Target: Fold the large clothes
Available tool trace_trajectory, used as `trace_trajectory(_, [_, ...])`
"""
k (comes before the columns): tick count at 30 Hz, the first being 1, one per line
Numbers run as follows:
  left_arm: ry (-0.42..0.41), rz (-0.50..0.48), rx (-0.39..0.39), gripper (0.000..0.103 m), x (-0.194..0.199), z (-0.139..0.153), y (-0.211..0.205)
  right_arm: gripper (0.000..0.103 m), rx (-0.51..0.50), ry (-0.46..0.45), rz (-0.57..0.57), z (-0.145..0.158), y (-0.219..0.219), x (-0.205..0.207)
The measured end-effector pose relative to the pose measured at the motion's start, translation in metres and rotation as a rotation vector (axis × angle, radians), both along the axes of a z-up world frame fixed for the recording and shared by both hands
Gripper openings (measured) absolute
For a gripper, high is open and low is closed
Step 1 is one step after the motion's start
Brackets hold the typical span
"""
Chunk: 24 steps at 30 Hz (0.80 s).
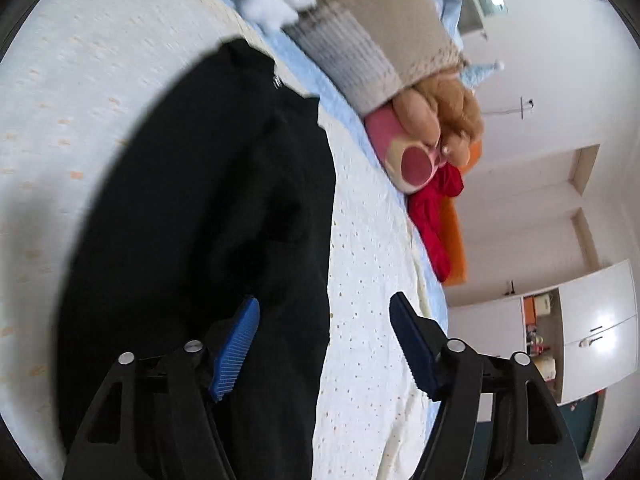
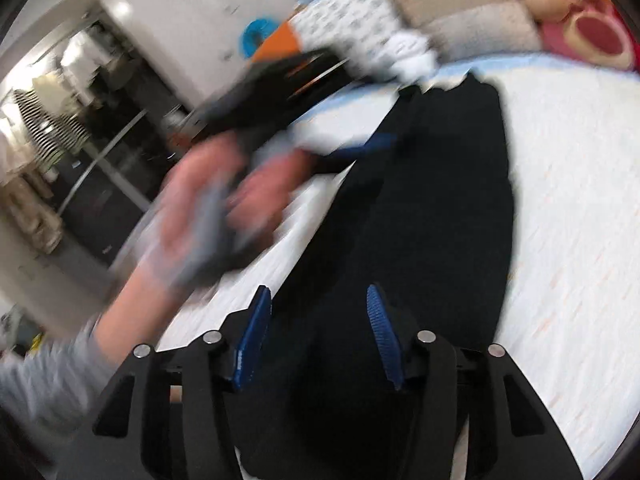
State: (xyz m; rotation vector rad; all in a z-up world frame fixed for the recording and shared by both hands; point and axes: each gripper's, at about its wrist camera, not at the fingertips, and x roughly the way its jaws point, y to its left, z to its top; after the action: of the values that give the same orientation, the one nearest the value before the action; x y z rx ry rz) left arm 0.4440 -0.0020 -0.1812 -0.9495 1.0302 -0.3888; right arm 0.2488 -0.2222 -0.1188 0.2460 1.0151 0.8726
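A black garment (image 1: 200, 208) lies in a long folded strip on a white dotted bedspread (image 1: 368, 280). It also shows in the right wrist view (image 2: 432, 208). My left gripper (image 1: 324, 320) is open and empty, with its jaws apart over the garment's near right edge. My right gripper (image 2: 318, 320) is open and empty above the garment's near end. In the right wrist view the left gripper (image 2: 360, 146) and the hand holding it appear blurred beside the garment's left edge.
Pillows (image 1: 360, 40), a brown and pink plush toy (image 1: 424, 136) and red cloth (image 1: 434, 216) lie along the head of the bed. White cabinets (image 1: 592, 332) stand beyond the bed. A dark wardrobe (image 2: 100, 152) shows in the right wrist view.
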Motion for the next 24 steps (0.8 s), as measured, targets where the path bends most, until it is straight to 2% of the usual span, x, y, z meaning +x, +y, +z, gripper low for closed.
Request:
trace_trajectory(2, [-0.007, 0.005, 0.029, 0.069, 0.013, -0.008, -0.006, 0.044, 0.007, 0.059, 0.082, -0.014, 0.014, -0.018])
trace_trajectory(3, [0.010, 0.017, 0.084, 0.069, 0.022, -0.014, -0.006, 0.043, -0.006, 0.085, 0.114, -0.022, 0.021, -0.022])
trace_trajectory(5, [0.045, 0.038, 0.104, 0.069, 0.030, -0.031, -0.004, 0.041, -0.102, 0.104, 0.138, -0.046, 0.037, -0.027])
trace_trajectory(7, [0.064, 0.053, 0.115, 0.061, 0.039, -0.048, 0.000, 0.039, -0.172, 0.072, 0.149, -0.065, 0.048, -0.032])
trace_trajectory(9, [0.031, 0.034, 0.169, 0.061, 0.040, -0.046, -0.004, 0.039, -0.185, 0.041, 0.146, -0.063, 0.050, -0.034])
trace_trajectory(11, [0.019, -0.024, 0.268, 0.061, 0.039, -0.037, -0.014, 0.039, -0.187, 0.024, 0.154, -0.057, 0.051, -0.033])
trace_trajectory(13, [-0.004, -0.072, 0.329, 0.061, 0.031, -0.020, -0.019, 0.041, -0.192, 0.006, 0.152, -0.043, 0.045, -0.037])
trace_trajectory(16, [-0.085, -0.114, 0.387, 0.065, -0.002, 0.016, -0.020, 0.043, -0.168, -0.044, 0.123, -0.015, 0.021, -0.058])
trace_trajectory(19, [-0.147, -0.229, 0.421, 0.066, -0.066, 0.048, -0.030, 0.048, -0.176, -0.071, 0.058, 0.003, -0.009, -0.079])
trace_trajectory(21, [-0.165, -0.312, 0.394, 0.066, -0.108, 0.056, -0.040, 0.048, -0.192, -0.070, 0.018, 0.006, -0.026, -0.088])
trace_trajectory(24, [-0.149, -0.459, 0.330, 0.066, -0.177, 0.050, -0.063, 0.048, -0.242, -0.044, -0.021, -0.001, -0.042, -0.104])
